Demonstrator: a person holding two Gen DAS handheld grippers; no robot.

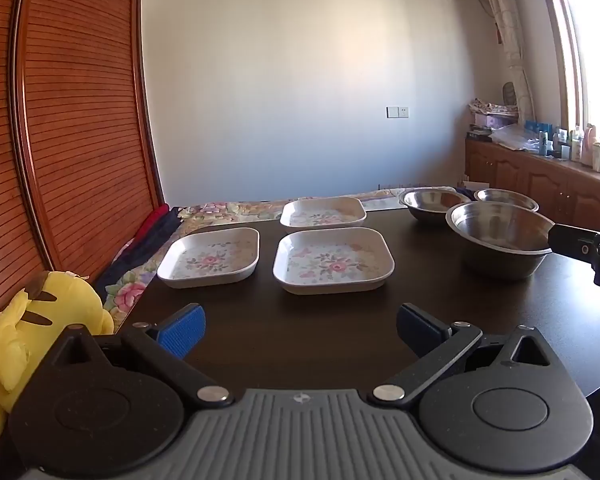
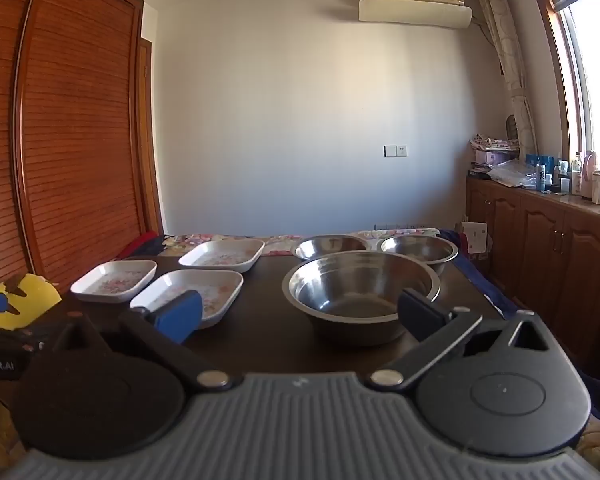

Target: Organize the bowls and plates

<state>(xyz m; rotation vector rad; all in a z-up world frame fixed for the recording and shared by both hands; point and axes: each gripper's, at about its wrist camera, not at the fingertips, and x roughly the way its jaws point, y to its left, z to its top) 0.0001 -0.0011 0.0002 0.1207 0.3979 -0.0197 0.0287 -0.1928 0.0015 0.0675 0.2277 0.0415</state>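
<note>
Left claw [image 1: 300, 330] spread, empty | right claw [image 2: 300, 314] spread, empty | 3 plates [image 1: 333, 260] left on counter [image 1: 480, 320], 3 bowls [image 2: 361, 290] right, all apart | risk: steel rim slipping from pads; plate sliding off near edge if nudged

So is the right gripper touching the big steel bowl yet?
Apart. In the right wrist view the right gripper is open in front of the big steel bowl, with dark table visible between the fingertips and the bowl's base.
</note>
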